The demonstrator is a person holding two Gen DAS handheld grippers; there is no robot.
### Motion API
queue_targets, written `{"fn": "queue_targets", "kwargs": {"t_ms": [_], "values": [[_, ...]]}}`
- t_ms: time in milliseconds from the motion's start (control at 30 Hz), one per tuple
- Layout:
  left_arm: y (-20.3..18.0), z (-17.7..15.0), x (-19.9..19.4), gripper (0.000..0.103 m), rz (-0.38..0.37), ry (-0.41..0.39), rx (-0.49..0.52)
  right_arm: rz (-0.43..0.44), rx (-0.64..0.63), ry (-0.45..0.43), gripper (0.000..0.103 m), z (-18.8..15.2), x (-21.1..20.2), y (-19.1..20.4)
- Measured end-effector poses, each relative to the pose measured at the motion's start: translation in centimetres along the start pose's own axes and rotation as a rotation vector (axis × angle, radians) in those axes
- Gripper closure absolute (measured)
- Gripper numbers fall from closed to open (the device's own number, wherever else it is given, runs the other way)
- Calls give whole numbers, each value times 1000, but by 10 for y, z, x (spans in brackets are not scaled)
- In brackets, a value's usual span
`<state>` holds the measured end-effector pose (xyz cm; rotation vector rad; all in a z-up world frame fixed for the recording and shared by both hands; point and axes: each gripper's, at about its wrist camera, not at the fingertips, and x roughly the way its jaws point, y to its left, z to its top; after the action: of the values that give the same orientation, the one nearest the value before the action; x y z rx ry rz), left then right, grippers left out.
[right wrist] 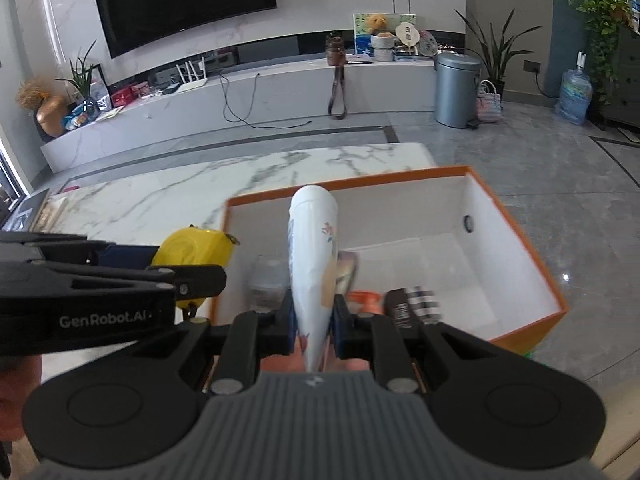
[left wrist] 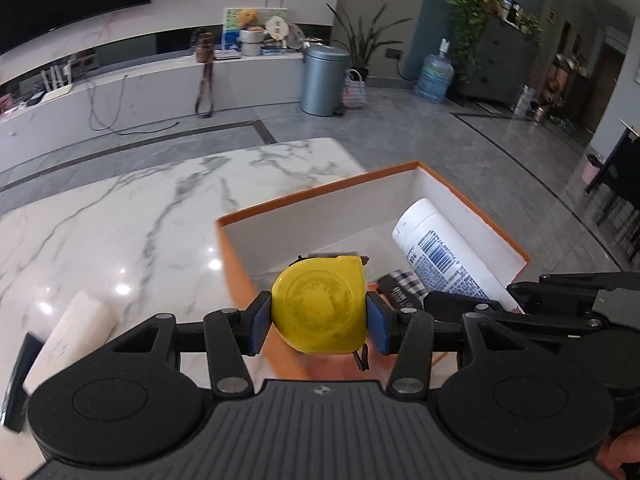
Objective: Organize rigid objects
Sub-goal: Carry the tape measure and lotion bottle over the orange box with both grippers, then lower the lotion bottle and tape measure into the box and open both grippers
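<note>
left gripper (left wrist: 319, 322) jaws pinching yellow tape measure (left wrist: 320, 304), hard, slick; right gripper (right wrist: 313, 322) jaws clamping white bottle (right wrist: 314, 264) over orange box (right wrist: 516, 232)

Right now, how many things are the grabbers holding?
2. The left gripper holds a yellow tape measure by the orange box; the right gripper holds a white tube over it.

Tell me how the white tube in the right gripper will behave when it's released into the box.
The white tube tapers to a flat crimped end, so it probably flexes under the right gripper. Its rounded body may roll in the orange box. It looks light and unlikely to break.
</note>
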<state>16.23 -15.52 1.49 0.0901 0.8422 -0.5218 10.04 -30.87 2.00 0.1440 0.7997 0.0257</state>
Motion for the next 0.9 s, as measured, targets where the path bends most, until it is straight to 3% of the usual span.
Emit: {"fn": "queue_targets", "kwargs": {"t_ms": [400, 900], "values": [[-26, 33, 79, 47, -80, 96, 16, -77, 29, 64, 87, 23, 41, -75], [-42, 55, 159, 47, -83, 196, 43, -101, 42, 189, 87, 26, 125, -105]]}}
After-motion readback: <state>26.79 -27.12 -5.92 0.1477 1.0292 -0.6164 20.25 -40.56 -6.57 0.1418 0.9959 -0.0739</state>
